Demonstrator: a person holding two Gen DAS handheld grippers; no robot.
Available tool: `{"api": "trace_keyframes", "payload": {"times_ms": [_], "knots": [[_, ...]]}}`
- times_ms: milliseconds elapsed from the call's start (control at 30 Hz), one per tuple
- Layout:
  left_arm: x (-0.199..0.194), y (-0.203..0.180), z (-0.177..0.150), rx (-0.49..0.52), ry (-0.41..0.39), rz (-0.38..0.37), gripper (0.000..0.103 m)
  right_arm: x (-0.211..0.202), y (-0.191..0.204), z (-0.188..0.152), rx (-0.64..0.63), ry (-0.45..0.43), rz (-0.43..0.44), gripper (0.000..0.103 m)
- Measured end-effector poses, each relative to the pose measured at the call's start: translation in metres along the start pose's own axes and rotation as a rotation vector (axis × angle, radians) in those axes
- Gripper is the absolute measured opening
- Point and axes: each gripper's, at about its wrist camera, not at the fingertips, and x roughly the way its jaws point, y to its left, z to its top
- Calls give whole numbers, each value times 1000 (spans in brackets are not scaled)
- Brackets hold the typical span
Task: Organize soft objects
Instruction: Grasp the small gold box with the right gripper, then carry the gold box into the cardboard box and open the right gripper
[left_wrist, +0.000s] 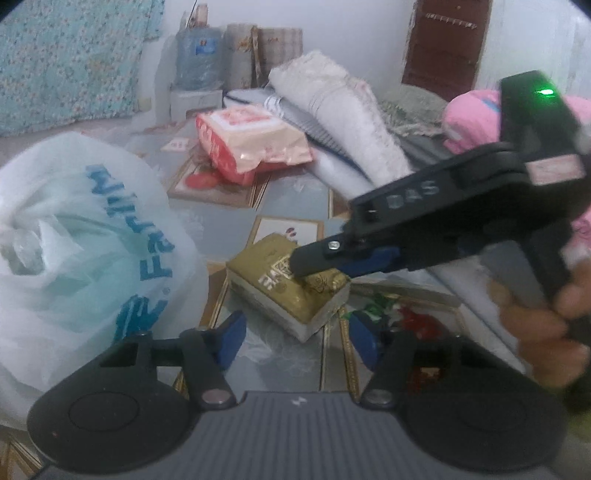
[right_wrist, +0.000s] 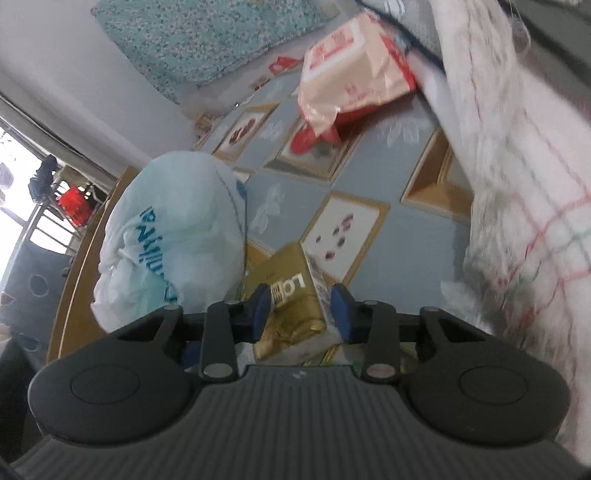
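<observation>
A gold-wrapped soft pack (left_wrist: 280, 291) (right_wrist: 291, 295) lies on the blue patterned tablecloth (left_wrist: 218, 221). My right gripper (right_wrist: 300, 312) is shut on it, blue pads against both sides and the wrapper bunched between them. In the left wrist view one of its fingers (left_wrist: 321, 254) reaches in from the right onto the pack's top, with a person's hand (left_wrist: 535, 317) on the handle. My left gripper (left_wrist: 298, 343) stands open just short of the pack, with nothing between its pads. A stuffed white plastic bag (left_wrist: 74, 240) (right_wrist: 177, 236) with blue lettering sits left of the pack.
A red-and-cream plastic pack (left_wrist: 251, 140) (right_wrist: 351, 62) lies farther back. Folded white cloths (left_wrist: 343, 122) and a pink soft item (left_wrist: 469, 118) pile up at the right; a white checked cloth (right_wrist: 524, 184) hangs close on the right. A water bottle (left_wrist: 197, 55) stands at the wall.
</observation>
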Motion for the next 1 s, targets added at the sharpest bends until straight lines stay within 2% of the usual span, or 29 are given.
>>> {"api": "trace_keyframes", "payload": {"times_ms": [100,267,467,567,767,867,1000], "knots": [[8,1,-2,-14,24,-11,56,0,-3,-6,15,16,30,29],[6,0,-5,-1,11,7,56,0,-1,-13,29,32,58,26],[-17,5,-3,-22,-26,-7,55,-13,12,-18,27,17,81,26],[-41,6,0,-23,-78,-12,55,-28,29,-21,-3,-11,94,26],[-100,22,5,-77,-232,14,56,-57,81,-17,-127,-64,151,26],[-131,39,2,-126,-307,64,56,-59,118,-10,-206,-71,197,26],[-170,64,-6,-185,-397,192,57,-44,171,-3,-317,-41,278,26]]}}
